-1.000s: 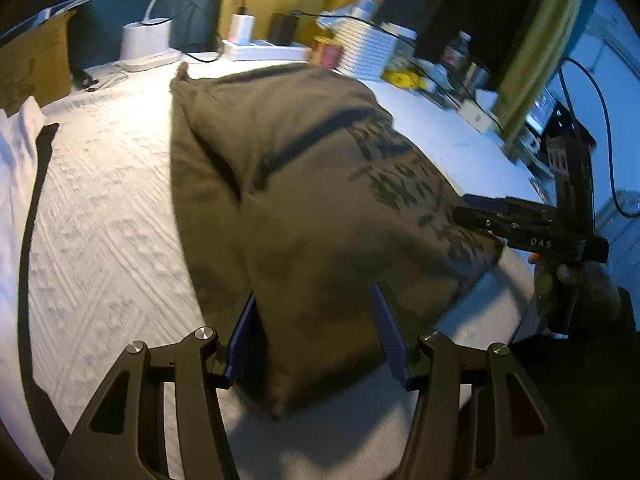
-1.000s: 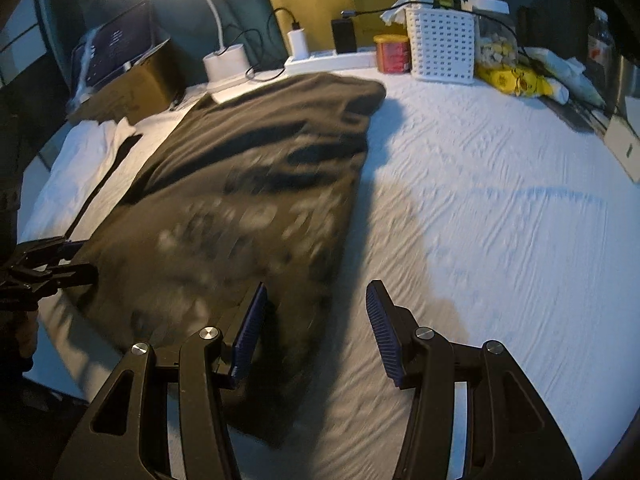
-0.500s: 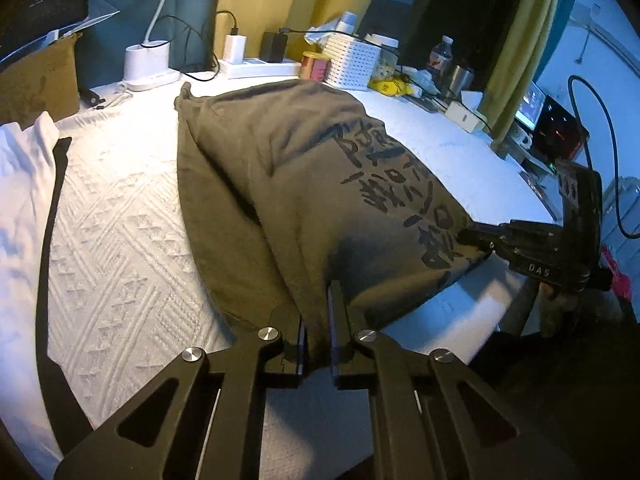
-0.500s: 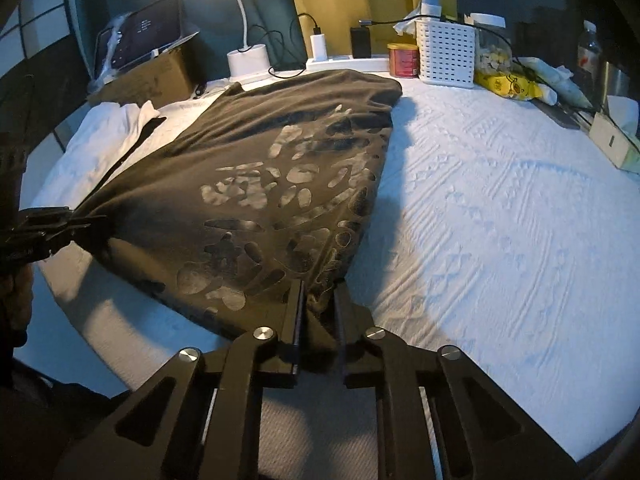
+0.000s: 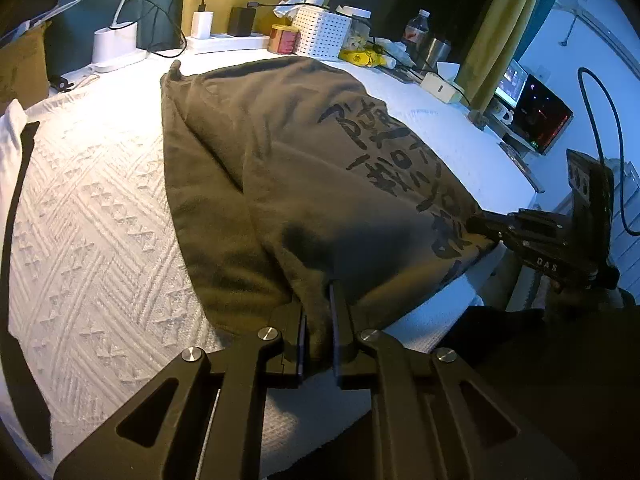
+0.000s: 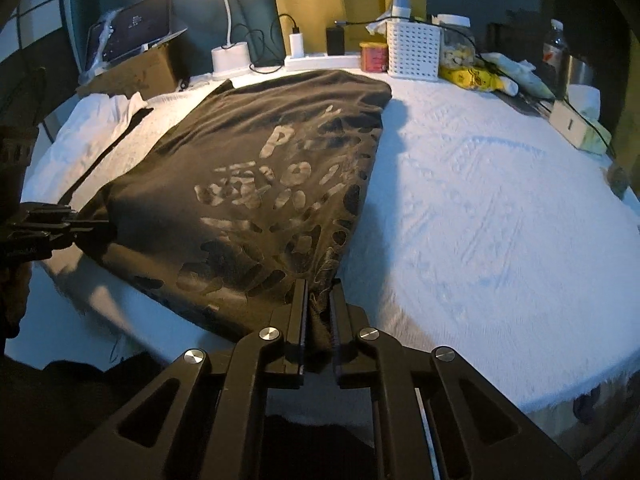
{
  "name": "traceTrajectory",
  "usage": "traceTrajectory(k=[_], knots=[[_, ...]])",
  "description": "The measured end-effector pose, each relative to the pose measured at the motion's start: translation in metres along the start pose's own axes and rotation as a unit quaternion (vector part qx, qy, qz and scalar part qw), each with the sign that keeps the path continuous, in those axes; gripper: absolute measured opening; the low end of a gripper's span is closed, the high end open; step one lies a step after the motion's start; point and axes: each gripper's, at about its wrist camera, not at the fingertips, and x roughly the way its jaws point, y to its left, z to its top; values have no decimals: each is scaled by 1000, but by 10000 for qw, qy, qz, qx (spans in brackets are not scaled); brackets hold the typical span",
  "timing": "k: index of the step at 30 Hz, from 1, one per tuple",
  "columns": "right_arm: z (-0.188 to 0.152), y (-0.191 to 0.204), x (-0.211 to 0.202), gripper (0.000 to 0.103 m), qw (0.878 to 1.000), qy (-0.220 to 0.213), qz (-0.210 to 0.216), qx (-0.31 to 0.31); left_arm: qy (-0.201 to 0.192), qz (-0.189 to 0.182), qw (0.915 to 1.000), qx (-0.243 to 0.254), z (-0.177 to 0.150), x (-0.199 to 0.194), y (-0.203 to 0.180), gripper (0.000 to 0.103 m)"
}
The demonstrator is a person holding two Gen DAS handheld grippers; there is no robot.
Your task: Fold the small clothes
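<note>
An olive-green T-shirt [image 5: 288,168] with black printed characters lies lengthwise on the white textured tablecloth [image 5: 92,216]; it also shows in the right wrist view [image 6: 256,184]. My left gripper [image 5: 318,320] is shut on the shirt's near left corner at the table's front edge. My right gripper [image 6: 319,312] is shut on the shirt's near right corner. Each gripper shows in the other's view, the right one [image 5: 492,228] and the left one [image 6: 80,226], both pinching the hem.
A white garment with a black strap [image 5: 16,160] lies at the left. At the back stand a lamp base [image 6: 230,58], power strip [image 6: 320,60], red tin [image 6: 374,56], white basket [image 6: 414,50], yellow packets and a bottle [image 6: 554,56]. A monitor [image 5: 540,114] sits at the right.
Both grippers went from open over the shirt's near corners to shut on them. The near hem has been drawn toward the table's front edge, stretching the shirt flatter.
</note>
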Motion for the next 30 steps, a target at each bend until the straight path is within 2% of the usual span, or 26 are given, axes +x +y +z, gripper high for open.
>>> traceTrajectory(k=[4, 8, 9, 14, 17, 18, 19, 30], knots=[[-4, 0, -3, 10, 10000, 22, 35, -27, 14, 209, 9998, -36, 3, -4, 0, 14], [-4, -3, -2, 11, 9998, 58, 167, -5, -232, 592, 9977, -243, 12, -13, 8, 57], [-4, -5, -1, 11, 9997, 69, 215, 12, -289, 610, 9972, -308, 13, -15, 12, 60], [-1, -12, 0, 16, 9987, 151, 463, 164, -344, 853, 9948, -449, 26, -12, 19, 60], [2, -17, 0, 40, 9976, 183, 588, 305, -371, 918, 9940, -467, 34, -10, 18, 60], [3, -19, -1, 52, 9976, 171, 569, 343, -379, 955, 9936, -465, 37, -8, 18, 60], [5, -21, -2, 58, 9975, 146, 562, 399, -375, 984, 9933, -465, 40, -7, 17, 60], [37, -42, 8, 58, 9968, 43, 636, 484, -369, 1014, 9926, -559, 71, 7, 18, 60]])
